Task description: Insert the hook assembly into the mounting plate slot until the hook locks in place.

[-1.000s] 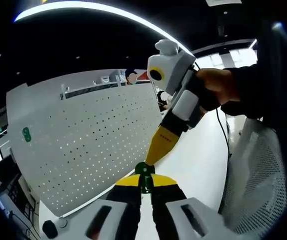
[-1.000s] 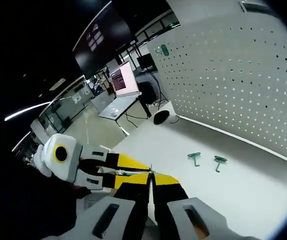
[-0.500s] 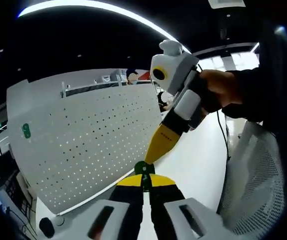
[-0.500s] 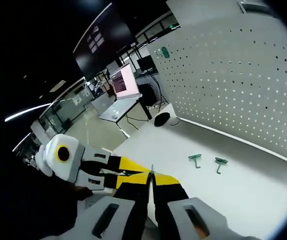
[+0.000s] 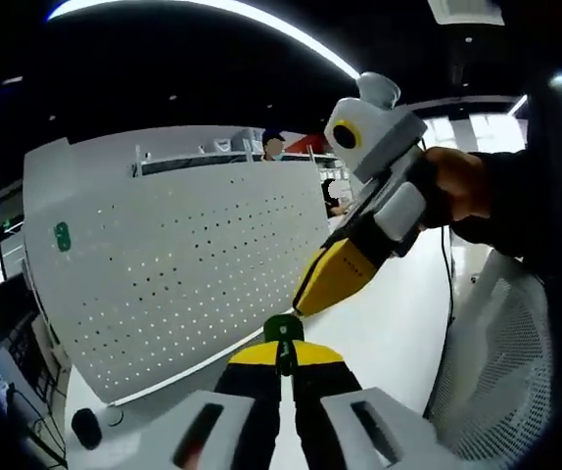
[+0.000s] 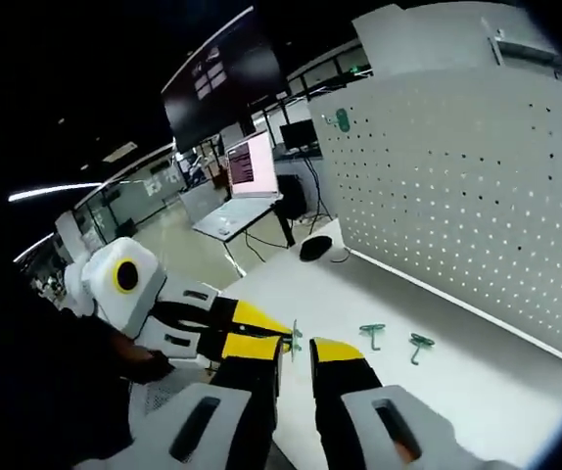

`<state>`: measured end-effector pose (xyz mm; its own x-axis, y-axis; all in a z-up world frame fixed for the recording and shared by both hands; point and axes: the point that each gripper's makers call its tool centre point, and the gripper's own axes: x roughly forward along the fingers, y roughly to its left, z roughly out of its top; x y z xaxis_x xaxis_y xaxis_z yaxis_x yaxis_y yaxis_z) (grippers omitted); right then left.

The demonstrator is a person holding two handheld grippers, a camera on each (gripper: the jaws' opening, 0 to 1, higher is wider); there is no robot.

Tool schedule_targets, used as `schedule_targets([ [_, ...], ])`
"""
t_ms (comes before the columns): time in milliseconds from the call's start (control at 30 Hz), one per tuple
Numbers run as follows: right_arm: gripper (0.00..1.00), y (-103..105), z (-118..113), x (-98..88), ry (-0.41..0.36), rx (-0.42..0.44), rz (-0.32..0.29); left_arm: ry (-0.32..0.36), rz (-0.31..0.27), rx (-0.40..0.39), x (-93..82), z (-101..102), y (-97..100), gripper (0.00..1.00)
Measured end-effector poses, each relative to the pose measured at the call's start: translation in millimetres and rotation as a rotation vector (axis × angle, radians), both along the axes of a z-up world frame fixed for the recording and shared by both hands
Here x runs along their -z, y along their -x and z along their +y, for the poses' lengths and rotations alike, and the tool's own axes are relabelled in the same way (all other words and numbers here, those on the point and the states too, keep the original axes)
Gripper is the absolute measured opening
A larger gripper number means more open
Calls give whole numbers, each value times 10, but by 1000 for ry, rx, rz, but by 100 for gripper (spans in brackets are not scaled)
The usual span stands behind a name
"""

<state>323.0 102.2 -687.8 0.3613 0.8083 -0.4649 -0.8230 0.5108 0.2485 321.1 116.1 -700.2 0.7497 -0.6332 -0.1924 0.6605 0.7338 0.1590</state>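
My left gripper [image 5: 283, 354] is shut on a small green hook assembly [image 5: 282, 331], held up in front of the white pegboard mounting plate [image 5: 183, 264]. My right gripper [image 6: 297, 351] stands open, its jaws parted with a clear gap. In the left gripper view the right gripper [image 5: 308, 297] comes in from the right, its yellow tip just above and right of the hook. In the right gripper view the left gripper [image 6: 279, 339] enters from the left with the green hook [image 6: 295, 339] at its tip. One green hook [image 5: 62, 236] hangs high on the plate [image 6: 477, 215].
Two loose green hooks [image 6: 372, 334] [image 6: 419, 345] lie on the white table [image 6: 477, 392] below the plate. A black round object [image 6: 314, 247] sits at the table's far end. A lit screen [image 6: 252, 164] stands beyond. A white mesh chair back [image 5: 501, 343] is at right.
My right gripper has opened and drawn slightly away from the hook. The left gripper still holds the hook. Both views have shifted a little with the hands.
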Motion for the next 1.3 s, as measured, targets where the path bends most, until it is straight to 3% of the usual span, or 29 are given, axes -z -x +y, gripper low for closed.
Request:
schedule_targets([
  [600, 25, -68, -73, -42, 10, 17, -159, 61, 22, -67, -181, 141, -94, 3],
  [1000, 29, -150, -238, -13, -29, 108, -239, 100, 22, -96, -288, 213, -204, 3],
  [1300, 30, -111, -351, 35, -50, 170, -303, 109, -15, -146, -460, 371, -386, 3],
])
